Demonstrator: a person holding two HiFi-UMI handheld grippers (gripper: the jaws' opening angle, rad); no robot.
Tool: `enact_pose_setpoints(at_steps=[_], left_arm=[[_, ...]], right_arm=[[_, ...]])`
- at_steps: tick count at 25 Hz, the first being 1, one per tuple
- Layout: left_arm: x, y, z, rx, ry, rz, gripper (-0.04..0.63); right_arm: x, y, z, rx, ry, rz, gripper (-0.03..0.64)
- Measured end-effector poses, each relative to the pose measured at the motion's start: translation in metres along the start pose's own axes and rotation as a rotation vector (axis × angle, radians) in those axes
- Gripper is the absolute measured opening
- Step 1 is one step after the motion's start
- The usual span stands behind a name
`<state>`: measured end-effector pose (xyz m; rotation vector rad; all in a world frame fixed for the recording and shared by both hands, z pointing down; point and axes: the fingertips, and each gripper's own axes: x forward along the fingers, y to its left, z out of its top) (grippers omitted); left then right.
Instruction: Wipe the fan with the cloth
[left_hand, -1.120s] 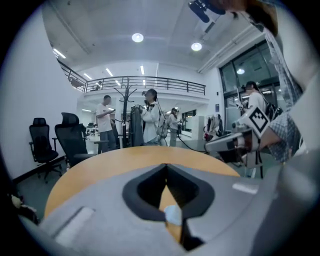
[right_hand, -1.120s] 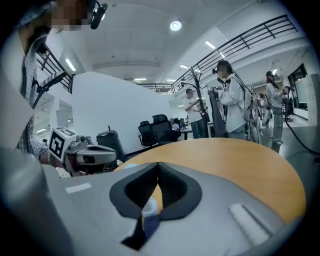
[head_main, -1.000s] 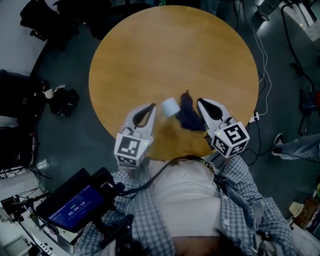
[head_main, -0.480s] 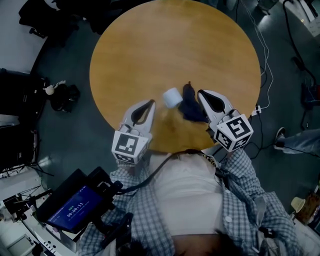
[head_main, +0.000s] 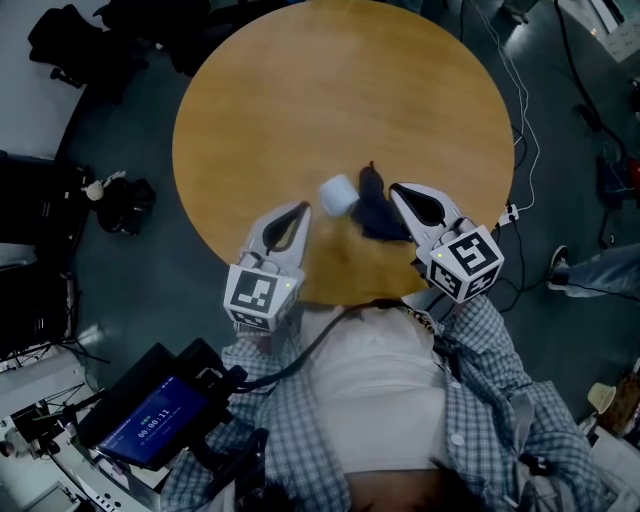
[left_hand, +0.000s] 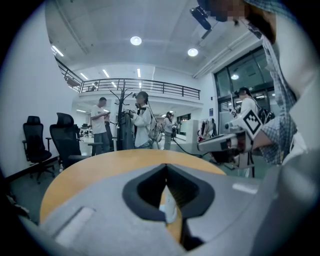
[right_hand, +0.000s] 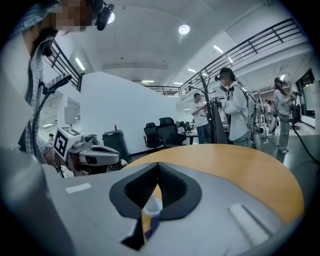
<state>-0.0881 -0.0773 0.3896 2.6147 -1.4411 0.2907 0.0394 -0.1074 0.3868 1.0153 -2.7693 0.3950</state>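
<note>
A small white fan (head_main: 338, 194) stands on the round wooden table (head_main: 340, 90) near its front edge. A dark blue cloth (head_main: 374, 212) lies crumpled right beside it. My left gripper (head_main: 303, 207) hovers shut just left of the fan, holding nothing. My right gripper (head_main: 392, 189) is also shut and empty, its tips at the cloth's right edge. In the left gripper view the shut jaws (left_hand: 166, 165) frame a sliver of the fan (left_hand: 169, 206). Under the shut right gripper (right_hand: 158, 164) in the right gripper view sit the fan (right_hand: 152, 206) and a bit of the cloth (right_hand: 150, 226).
Dark bags (head_main: 120, 200) lie on the floor at the left and cables (head_main: 525, 150) trail at the right. A device with a lit screen (head_main: 150, 420) sits by the person's left side. Several people (left_hand: 142, 120) and office chairs (left_hand: 65, 140) stand beyond the table.
Both grippers have drawn back a little from the fan and cloth toward the person, still shut. The fan and cloth have not moved on the table.
</note>
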Motion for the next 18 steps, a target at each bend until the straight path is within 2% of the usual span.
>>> enact_pose_setpoints(at_steps=[4,15,18], left_arm=[[0.0012,-0.0037,0.0016,-0.029,0.016,-0.004,0.0],[0.001,-0.0023,-0.0034,-0.004,0.009,-0.012,0.0],[0.0013,-0.0045,0.0,-0.019,0.021,-0.015,0.0]], right_arm=[[-0.0036,0.0032,-0.0068,-0.006,0.026,0.015,0.003],[-0.0034,0.0034,-0.0084,-0.007,0.036,0.023,0.003],[-0.0033,0.0019,-0.0094,-0.008,0.039,0.02,0.003]])
